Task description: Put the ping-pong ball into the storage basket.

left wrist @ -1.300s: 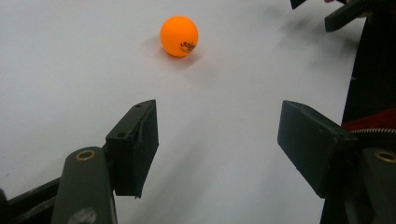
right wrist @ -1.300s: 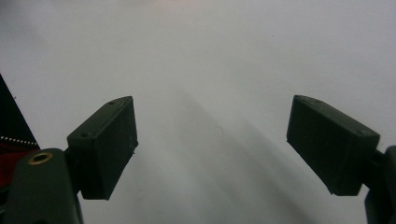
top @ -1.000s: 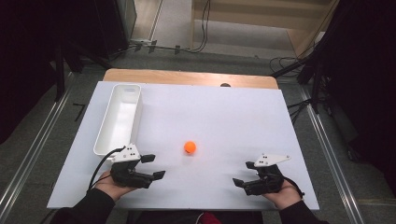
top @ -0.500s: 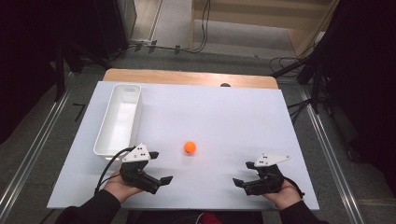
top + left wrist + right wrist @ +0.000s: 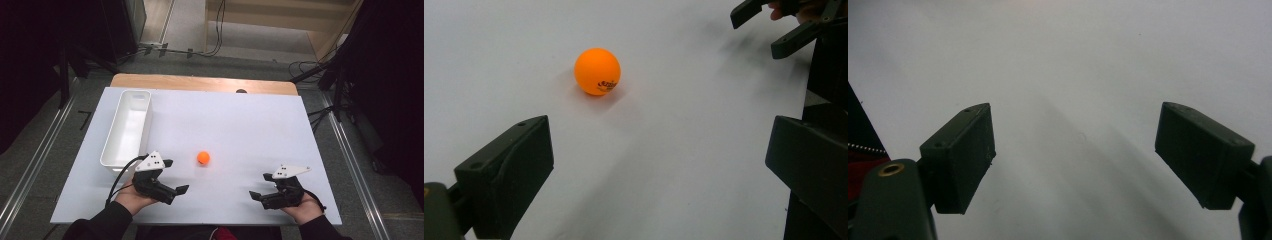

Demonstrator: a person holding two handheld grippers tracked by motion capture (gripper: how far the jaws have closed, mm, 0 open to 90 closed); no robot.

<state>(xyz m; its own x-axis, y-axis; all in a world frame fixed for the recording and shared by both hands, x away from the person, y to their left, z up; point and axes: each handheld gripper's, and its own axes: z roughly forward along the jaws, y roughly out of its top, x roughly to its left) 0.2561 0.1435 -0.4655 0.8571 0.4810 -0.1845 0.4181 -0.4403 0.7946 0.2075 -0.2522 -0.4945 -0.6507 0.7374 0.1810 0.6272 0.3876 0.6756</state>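
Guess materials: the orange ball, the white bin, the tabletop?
Orange ball: likely celluloid or plastic, a ping-pong ball; matte shell with a small printed logo. White bin: probably moulded plastic; smooth, slightly glossy walls with rounded corners. Tabletop: white matte sheet or laminate over a wooden board, judging by the wood edge at the far side.

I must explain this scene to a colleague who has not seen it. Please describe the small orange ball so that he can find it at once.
Start at the white rectangular table top, with the long white plastic tray at its left side. The small orange ball lies on the bare surface right of the tray's near end, ahead of the left claw. It is the one round, coloured thing there.
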